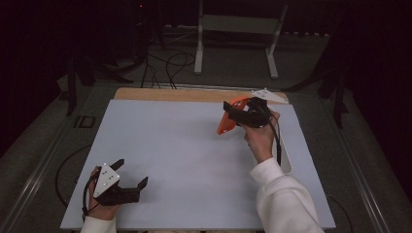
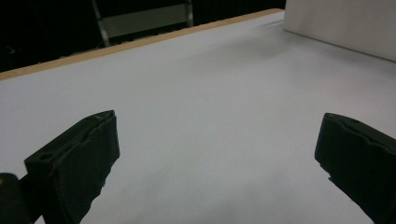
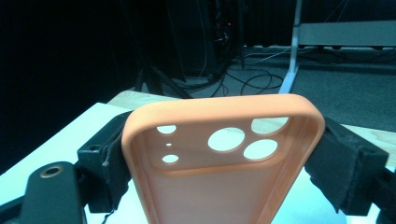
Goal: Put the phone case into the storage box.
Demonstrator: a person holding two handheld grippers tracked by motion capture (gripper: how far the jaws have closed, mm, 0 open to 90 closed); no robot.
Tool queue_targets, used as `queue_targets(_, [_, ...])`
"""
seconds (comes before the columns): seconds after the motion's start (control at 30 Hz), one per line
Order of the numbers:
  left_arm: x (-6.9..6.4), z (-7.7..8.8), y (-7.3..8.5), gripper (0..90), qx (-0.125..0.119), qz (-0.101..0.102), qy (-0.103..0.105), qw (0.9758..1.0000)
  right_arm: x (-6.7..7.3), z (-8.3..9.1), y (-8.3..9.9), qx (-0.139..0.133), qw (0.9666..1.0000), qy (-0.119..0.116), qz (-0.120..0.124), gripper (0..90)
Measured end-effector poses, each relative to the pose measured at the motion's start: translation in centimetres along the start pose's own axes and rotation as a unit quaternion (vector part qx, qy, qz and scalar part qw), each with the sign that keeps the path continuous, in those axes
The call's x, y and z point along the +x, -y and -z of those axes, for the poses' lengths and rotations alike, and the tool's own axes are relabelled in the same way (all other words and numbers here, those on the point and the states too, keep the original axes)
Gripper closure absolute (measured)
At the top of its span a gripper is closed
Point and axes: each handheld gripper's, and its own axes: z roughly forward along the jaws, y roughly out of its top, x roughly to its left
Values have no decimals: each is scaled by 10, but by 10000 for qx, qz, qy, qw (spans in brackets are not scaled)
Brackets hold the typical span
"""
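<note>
Right gripper view showed the orange phone case (image 3: 219, 172) clamped across its width between the two black jaws of the right gripper (image 3: 219, 163), pads pressing on its long side walls just below the camera cut-outs. Its hollow inner face was toward the camera, and the end with the round lens holes pointed up and away from the hand, so its long axis ran along the jaws. In the high view the phone case (image 1: 225, 121) was held above the far right part of the table (image 1: 184, 160), tilted, its long axis sloping down toward the table's surface.

It looked like a thin, light shell of soft rubbery plastic, likely to bow if squeezed hard; the side walls seemed the right place to grip, lightly.

The left gripper (image 1: 131, 175) rested near the front left corner, jaws spread wide with nothing between them.
</note>
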Motion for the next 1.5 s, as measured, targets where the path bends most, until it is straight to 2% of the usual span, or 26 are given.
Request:
queue_targets(0.7, [1, 1, 0, 5, -28, 35, 21, 10000, -11, -3, -8, -22, 9999, 125, -26, 165])
queue_targets(1.5, [0, 1, -1, 4, -13, 33, -11, 10000, -30, 4, -19, -205, 9986, 474, -120, 166])
